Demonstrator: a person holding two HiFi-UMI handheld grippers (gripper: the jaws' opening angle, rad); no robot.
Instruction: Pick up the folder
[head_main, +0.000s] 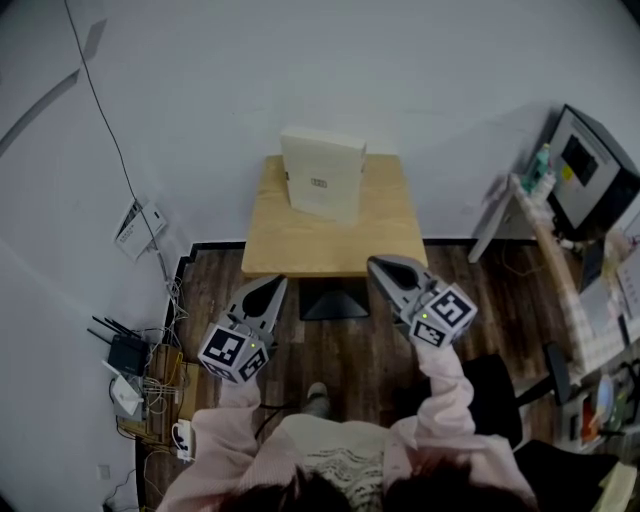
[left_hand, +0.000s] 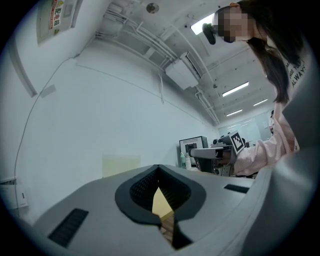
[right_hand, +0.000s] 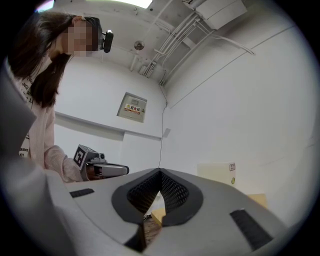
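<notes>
The folder, a thick cream file, stands upright at the back of a small wooden table, close to the white wall. It also shows as a pale rectangle in the left gripper view and in the right gripper view. My left gripper hovers shut and empty just short of the table's front left edge. My right gripper is shut and empty too, over the front right edge. Both are well apart from the folder. Each gripper view shows the other gripper: the right, the left.
A monitor and a cluttered desk stand at the right. Routers and tangled cables lie on the floor at the left. A dark chair is near my right arm. The table's black base stands below its front edge.
</notes>
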